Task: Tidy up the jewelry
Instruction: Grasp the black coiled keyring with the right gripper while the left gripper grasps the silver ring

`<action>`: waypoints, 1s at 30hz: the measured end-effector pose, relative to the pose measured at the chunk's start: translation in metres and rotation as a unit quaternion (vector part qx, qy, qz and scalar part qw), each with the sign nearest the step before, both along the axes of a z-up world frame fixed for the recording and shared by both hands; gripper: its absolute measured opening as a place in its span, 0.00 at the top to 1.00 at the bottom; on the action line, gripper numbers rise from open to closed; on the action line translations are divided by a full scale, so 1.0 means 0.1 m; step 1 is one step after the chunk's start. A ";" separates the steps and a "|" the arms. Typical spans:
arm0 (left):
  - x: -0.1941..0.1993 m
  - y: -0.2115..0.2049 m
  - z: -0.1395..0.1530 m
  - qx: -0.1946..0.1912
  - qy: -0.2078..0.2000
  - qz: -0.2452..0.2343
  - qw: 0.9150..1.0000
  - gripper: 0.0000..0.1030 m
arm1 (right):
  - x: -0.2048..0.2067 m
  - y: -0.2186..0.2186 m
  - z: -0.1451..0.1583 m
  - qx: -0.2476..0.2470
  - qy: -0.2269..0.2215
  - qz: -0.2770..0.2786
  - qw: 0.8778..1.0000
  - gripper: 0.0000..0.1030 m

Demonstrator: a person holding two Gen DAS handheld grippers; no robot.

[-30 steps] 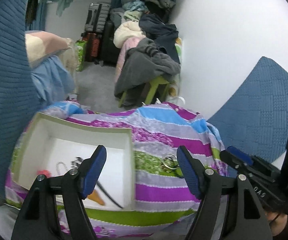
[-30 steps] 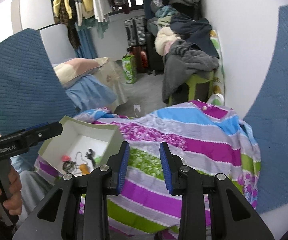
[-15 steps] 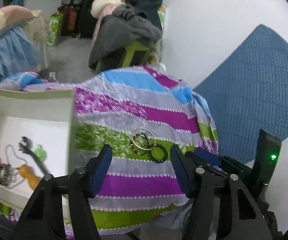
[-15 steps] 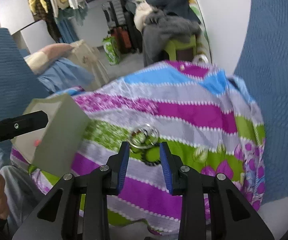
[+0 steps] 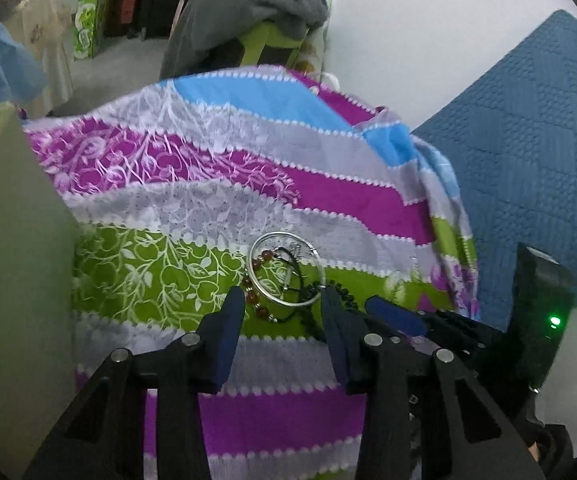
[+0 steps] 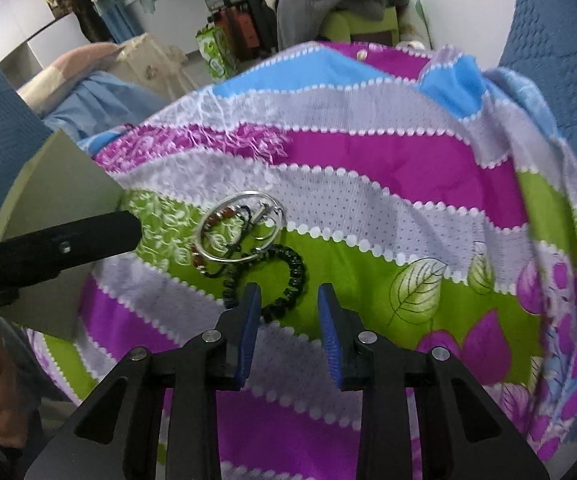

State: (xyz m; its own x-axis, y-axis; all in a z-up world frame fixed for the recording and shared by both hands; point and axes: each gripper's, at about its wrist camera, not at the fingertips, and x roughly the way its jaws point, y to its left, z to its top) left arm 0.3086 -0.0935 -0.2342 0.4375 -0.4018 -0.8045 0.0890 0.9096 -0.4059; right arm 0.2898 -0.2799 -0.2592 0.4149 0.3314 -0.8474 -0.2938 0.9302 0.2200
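A small heap of jewelry lies on the striped cloth (image 5: 216,208): a silver bangle (image 5: 253,256), a red-brown bead bracelet (image 5: 253,299) and a black bead bracelet (image 6: 294,270). The bangle (image 6: 202,220) and the red beads (image 6: 197,258) also show in the right wrist view. My left gripper (image 5: 282,298) is open, its fingertips on either side of the near edge of the bangle. My right gripper (image 6: 288,300) is open, just in front of the black bracelet. The pale green box (image 5: 12,240) stands at the left, only its outer wall showing; it appears in the right wrist view (image 6: 60,176) too.
The right gripper's body (image 5: 488,340) sits close to the right of my left fingers. The left gripper's arm (image 6: 48,244) crosses the left of the right wrist view. A blue quilted cushion (image 5: 528,140) stands at right; a chair piled with clothes (image 5: 248,4) behind.
Both grippers have moved forward and down onto the jewelry heap. The box has slid to the left edge of both views and its inside no longer shows. Both grippers stay open.
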 end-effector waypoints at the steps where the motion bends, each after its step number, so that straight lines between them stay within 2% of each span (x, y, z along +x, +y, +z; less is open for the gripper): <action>1: 0.03 -0.01 -0.04 0.006 -0.001 0.002 1.000 0.63 | 0.02 0.00 -0.02 -0.007 -0.002 -0.002 1.000 0.75; 4: 0.12 -0.02 -0.16 0.005 0.006 -0.002 1.000 0.63 | 0.07 0.03 -0.06 -0.018 -0.006 0.003 1.000 0.75; 7: 0.18 -0.04 -0.23 0.014 0.007 -0.008 1.000 0.73 | 0.09 0.08 -0.12 -0.039 -0.010 0.017 0.999 0.77; 9: 0.22 -0.05 -0.27 0.017 0.009 -0.008 1.000 0.75 | 0.08 0.11 -0.12 -0.051 -0.020 0.022 0.998 0.80; 11: 0.25 -0.05 -0.31 0.017 0.009 -0.007 1.000 0.78 | 0.08 0.12 -0.13 -0.060 -0.024 0.022 0.998 0.90; 13: 0.27 -0.06 -0.32 0.028 0.006 -0.011 1.000 0.78 | 0.11 0.09 -0.13 -0.053 -0.018 0.014 0.998 0.93; 21: 0.32 -0.17 -0.35 0.062 0.001 -0.024 0.998 0.82 | 0.11 0.04 -0.12 -0.043 -0.013 0.005 0.999 0.93; 23: 0.31 -0.20 -0.35 0.078 -0.001 -0.025 0.997 0.90 | 0.11 0.03 -0.12 -0.045 -0.013 0.002 0.999 0.93; 24: 0.30 -0.21 -0.35 0.081 -0.001 -0.024 0.996 0.91 | 0.11 0.02 -0.12 -0.045 -0.013 0.000 0.999 0.93; 27: 0.29 -0.17 -0.34 0.073 0.004 -0.016 0.997 0.97 | 0.11 0.01 -0.11 -0.044 -0.012 -0.003 0.999 0.93; 30: 0.25 -0.15 -0.30 0.072 0.003 -0.013 0.997 0.98 | 0.09 0.03 -0.09 -0.047 -0.018 -0.001 0.999 0.93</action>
